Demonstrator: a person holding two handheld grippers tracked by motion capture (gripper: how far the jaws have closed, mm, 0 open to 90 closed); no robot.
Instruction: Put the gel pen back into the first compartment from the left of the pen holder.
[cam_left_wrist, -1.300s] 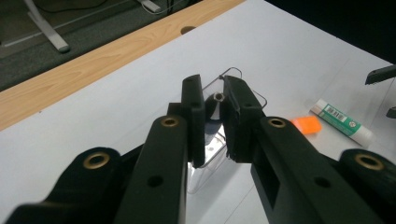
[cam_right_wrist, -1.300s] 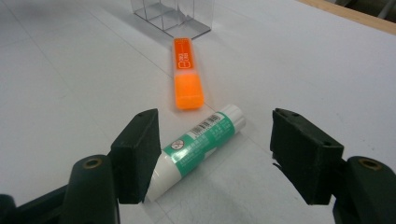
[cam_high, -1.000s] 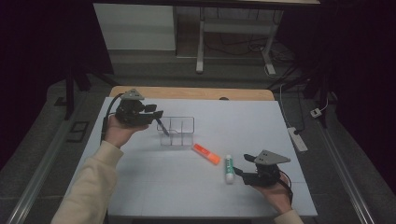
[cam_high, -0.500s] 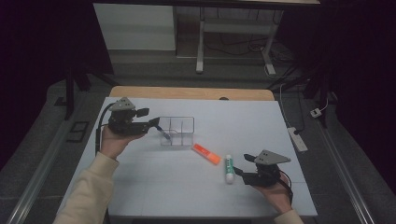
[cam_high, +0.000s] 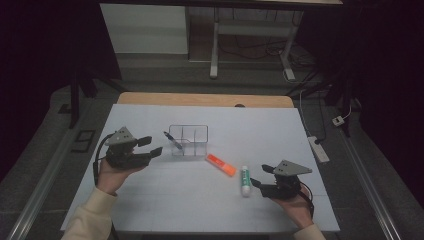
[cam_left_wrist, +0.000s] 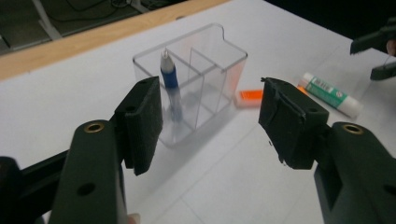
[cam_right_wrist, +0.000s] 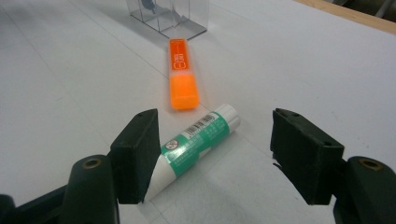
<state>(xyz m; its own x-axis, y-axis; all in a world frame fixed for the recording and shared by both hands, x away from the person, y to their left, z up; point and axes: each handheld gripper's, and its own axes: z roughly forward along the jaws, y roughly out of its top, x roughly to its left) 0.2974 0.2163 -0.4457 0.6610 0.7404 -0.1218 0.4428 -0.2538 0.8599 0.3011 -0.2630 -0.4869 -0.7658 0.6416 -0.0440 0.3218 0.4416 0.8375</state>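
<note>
A white surface holds a clear three-compartment organizer with a blue pen leaning in its left compartment. The left gripper, left of the organizer and apart from it, has jaws wide with nothing between them; they have just been opening. An orange marker lies right of the organizer. Beside it, a green-and-white glue stick lies flat just in front of the right gripper, whose jaws stand wide, not gripping it.

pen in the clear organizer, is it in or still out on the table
In. The blue pen stands tilted inside an end compartment of the clear organizer, tip down, its top above the rim.
</note>
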